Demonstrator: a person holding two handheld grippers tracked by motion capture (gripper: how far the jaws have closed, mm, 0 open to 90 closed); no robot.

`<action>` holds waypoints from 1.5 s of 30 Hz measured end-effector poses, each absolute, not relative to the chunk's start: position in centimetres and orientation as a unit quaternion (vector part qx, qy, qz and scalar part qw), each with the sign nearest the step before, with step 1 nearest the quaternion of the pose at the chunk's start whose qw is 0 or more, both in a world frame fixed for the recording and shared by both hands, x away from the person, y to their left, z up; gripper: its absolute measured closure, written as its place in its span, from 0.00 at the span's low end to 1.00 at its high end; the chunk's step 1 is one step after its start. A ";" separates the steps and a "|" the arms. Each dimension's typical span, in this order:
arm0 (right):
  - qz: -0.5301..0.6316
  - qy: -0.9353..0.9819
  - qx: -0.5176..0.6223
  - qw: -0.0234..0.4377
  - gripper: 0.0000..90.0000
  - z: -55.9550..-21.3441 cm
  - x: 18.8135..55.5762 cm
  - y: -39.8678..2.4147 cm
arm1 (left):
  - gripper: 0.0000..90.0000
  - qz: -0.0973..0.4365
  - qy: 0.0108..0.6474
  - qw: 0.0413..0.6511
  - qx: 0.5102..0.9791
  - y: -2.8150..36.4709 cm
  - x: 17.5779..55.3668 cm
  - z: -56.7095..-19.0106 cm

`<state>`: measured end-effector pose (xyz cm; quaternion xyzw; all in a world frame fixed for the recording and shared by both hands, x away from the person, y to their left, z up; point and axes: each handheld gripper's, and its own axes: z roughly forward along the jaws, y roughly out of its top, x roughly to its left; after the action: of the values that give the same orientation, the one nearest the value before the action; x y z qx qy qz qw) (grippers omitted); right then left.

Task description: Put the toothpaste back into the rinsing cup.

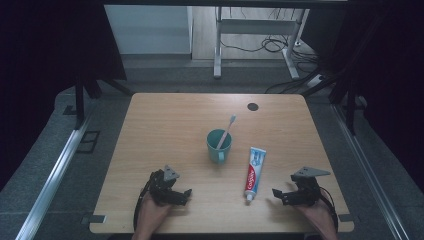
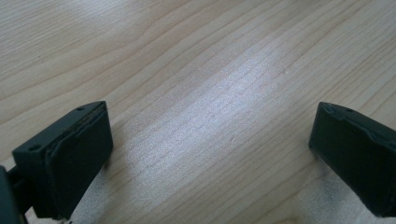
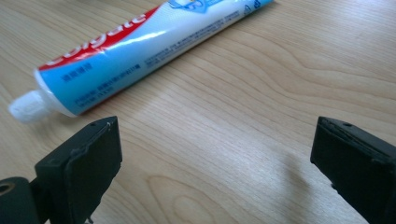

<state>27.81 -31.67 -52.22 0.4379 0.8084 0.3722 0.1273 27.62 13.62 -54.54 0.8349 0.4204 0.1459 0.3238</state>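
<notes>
A teal mug (image 1: 219, 145) stands mid-table with a white toothbrush (image 1: 226, 131) leaning in it. To its right a red, white and blue toothpaste tube (image 1: 253, 172) lies flat, white cap toward the front edge. My left gripper (image 1: 186, 196) rests low near the front left, open, with bare wood between its jaws (image 2: 210, 140). My right gripper (image 1: 276, 195) sits at the front right, open, just right of the tube's cap. In the right gripper view the toothpaste tube (image 3: 140, 51) lies beyond the left jaw, and nothing is between the jaws.
The wooden table (image 1: 165, 125) has a black round cable hole (image 1: 253, 106) near its far edge. Beyond it stand a white desk frame (image 1: 255, 40) and loose cables (image 1: 280, 47) on the floor. Metal rails (image 1: 55, 170) run along both sides.
</notes>
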 end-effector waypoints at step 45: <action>0.356 0.863 0.351 0.070 0.99 -47.9 30.7 -24.1 | 0.00 0.147 0.421 0.323 0.835 13.6 27.7 -54.5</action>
<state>30.74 -24.11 -47.88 0.3506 0.8633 0.3562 0.0702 27.65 13.61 -54.52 0.8352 0.4206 0.1469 0.3225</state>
